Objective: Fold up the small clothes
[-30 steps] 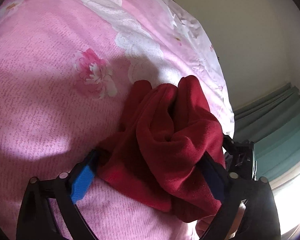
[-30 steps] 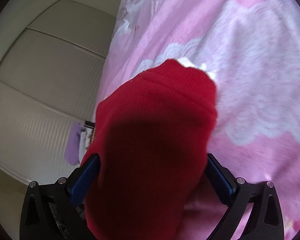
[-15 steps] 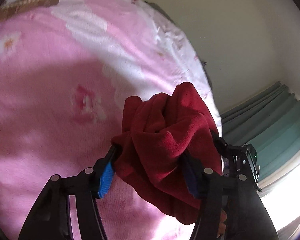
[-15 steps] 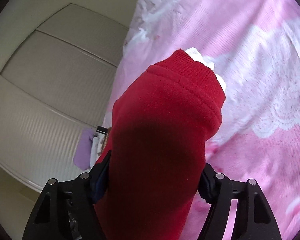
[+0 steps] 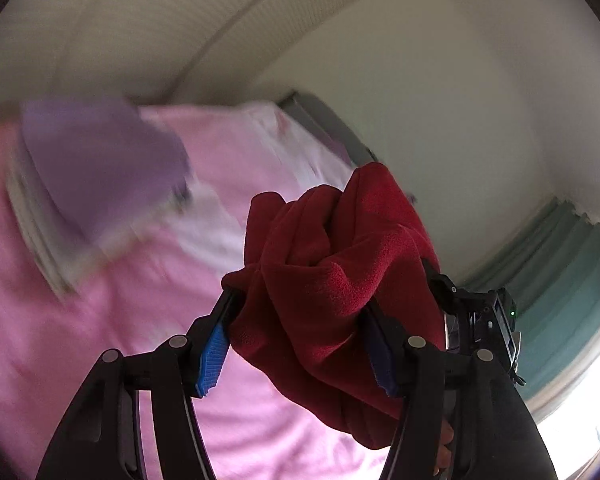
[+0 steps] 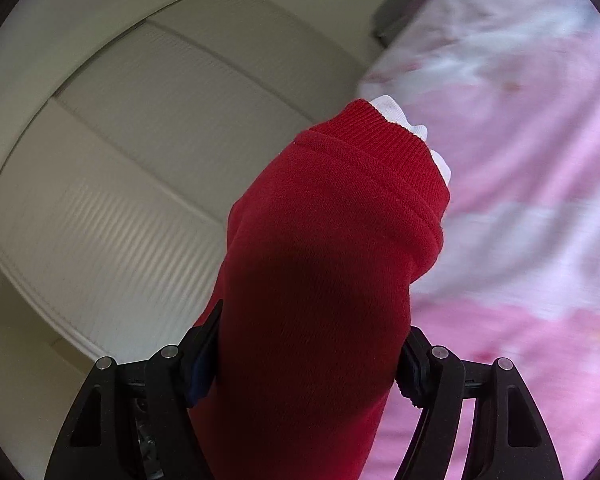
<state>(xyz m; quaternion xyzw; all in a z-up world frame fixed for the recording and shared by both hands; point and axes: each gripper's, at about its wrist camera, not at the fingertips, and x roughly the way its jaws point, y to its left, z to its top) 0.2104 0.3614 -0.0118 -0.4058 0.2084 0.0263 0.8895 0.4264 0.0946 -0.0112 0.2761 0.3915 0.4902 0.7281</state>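
Note:
A small red fleece garment (image 5: pixel 332 280) is bunched between the fingers of my left gripper (image 5: pixel 296 344), which is shut on it and holds it above the pink bed (image 5: pixel 100 340). In the right wrist view the same red garment (image 6: pixel 324 280) shows a ribbed cuff with a white edge (image 6: pixel 396 116). My right gripper (image 6: pixel 304 364) is shut on it, and the cloth hides most of both fingers. The other gripper's black body (image 5: pixel 484 320) shows just behind the cloth in the left wrist view.
A blurred pile of folded clothes with a purple piece on top (image 5: pixel 96 176) lies on the pink floral bedsheet (image 6: pixel 532 240) at the left. A pale wardrobe (image 6: pixel 132 160) and wall stand behind. Teal curtains (image 5: pixel 560 280) hang at the right.
Both grippers have closed on the red garment and lifted it up off the bed. The views have tilted up toward the wall, wardrobe and folded pile.

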